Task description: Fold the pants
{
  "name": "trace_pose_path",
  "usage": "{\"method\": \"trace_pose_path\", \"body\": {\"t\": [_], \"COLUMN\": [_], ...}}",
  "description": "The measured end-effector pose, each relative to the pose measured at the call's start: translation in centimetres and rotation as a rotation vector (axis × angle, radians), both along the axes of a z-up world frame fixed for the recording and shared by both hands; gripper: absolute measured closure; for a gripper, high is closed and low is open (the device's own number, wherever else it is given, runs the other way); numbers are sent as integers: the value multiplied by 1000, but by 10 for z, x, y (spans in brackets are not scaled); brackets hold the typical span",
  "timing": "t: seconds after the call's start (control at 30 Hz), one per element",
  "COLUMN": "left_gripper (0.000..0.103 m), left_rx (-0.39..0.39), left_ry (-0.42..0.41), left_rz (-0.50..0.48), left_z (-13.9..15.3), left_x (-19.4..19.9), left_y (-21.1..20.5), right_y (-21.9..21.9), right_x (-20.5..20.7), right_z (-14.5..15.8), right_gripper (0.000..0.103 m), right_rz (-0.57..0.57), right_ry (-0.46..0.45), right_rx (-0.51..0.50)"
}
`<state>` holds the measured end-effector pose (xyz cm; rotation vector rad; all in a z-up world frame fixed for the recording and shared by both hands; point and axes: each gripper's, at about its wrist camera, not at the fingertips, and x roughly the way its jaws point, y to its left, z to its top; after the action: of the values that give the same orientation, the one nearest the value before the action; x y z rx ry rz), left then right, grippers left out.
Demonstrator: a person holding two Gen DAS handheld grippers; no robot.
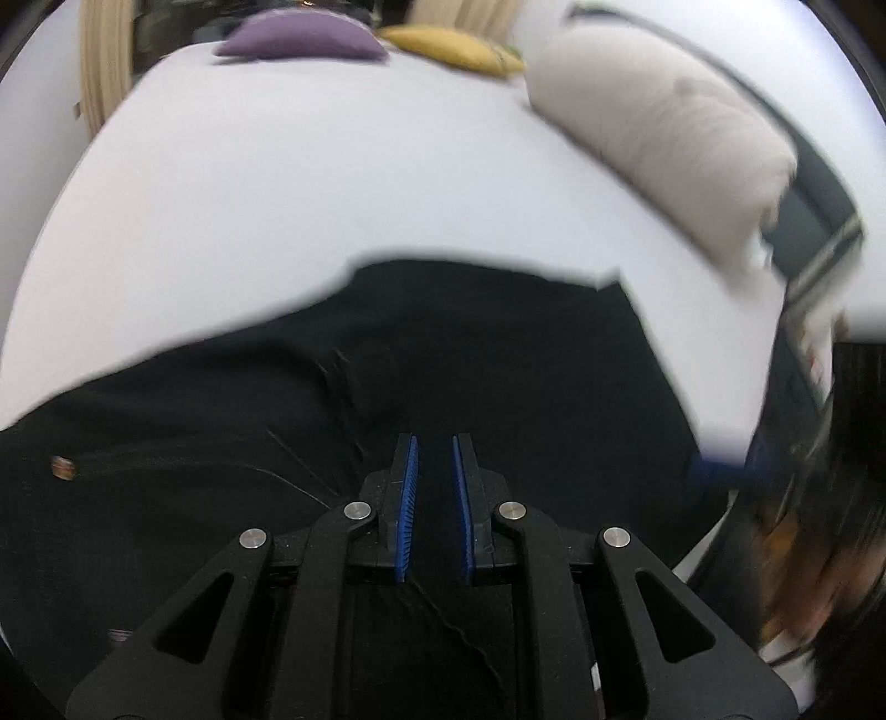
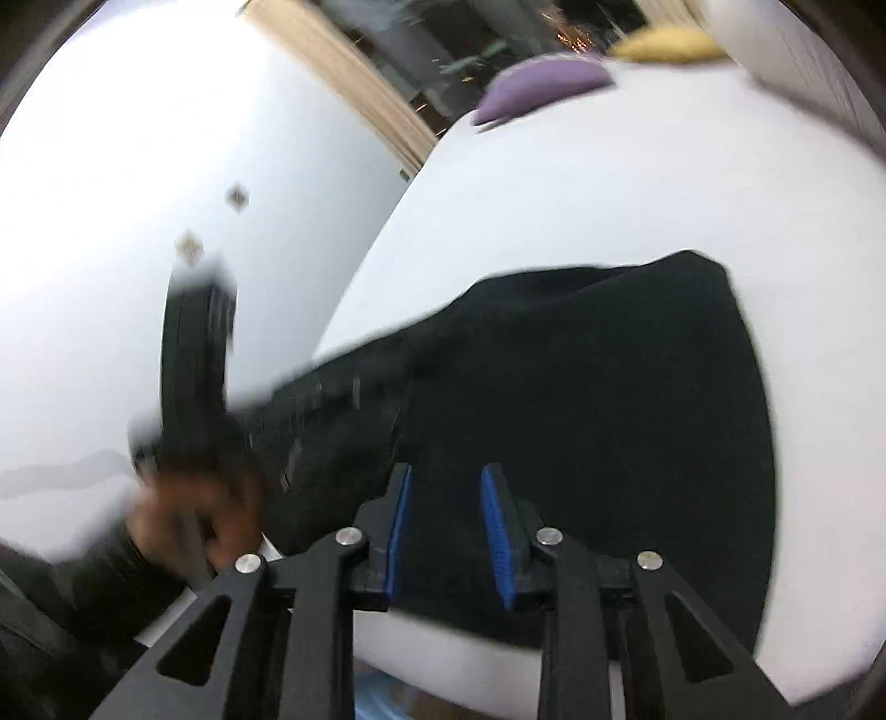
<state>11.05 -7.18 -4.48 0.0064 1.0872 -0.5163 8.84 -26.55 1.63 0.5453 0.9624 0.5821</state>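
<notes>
Black pants (image 1: 443,354) lie on a white table (image 1: 310,183), spread across its near part. My left gripper (image 1: 434,443) hangs just over the pants near their middle, its blue pads a narrow gap apart with nothing between them. In the right wrist view the pants (image 2: 581,365) lie folded over near the table's front edge. My right gripper (image 2: 446,471) is open above their near edge, with no cloth between the pads. The other handheld gripper (image 2: 194,354) and a hand (image 2: 194,515) show blurred at the left.
A purple cushion (image 1: 302,36) and a yellow cushion (image 1: 454,47) lie at the table's far edge. A beige folded cloth (image 1: 664,133) lies at the right with a dark striped garment (image 1: 814,221) beside it. The white floor (image 2: 138,194) lies left of the table.
</notes>
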Motion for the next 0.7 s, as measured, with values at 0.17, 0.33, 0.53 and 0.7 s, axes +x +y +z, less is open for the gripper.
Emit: {"method": "trace_pose_path", "body": {"t": [0.17,0.33,0.53,0.7], "left_gripper": [91,91,91,91], "left_rx": [55,83,97,94], "left_ry": [5,-3,-19,-27], "left_rz": [-25,-31,-37,-33], "left_z": [-20,-21,-22,-26], "left_x": [-8,-11,-18,-22], "left_y": [-16,-23,-42,-47], "right_y": [-48,-60,-64,-74], "right_x": [66,109,78,29], "right_z": [-25,-74,-97,-95], "right_gripper": [75,83,102,100], "right_rz": [-61,-80,-51,-13], "right_ry": [85,196,238,250], "right_rx": [141,166,209,203]}}
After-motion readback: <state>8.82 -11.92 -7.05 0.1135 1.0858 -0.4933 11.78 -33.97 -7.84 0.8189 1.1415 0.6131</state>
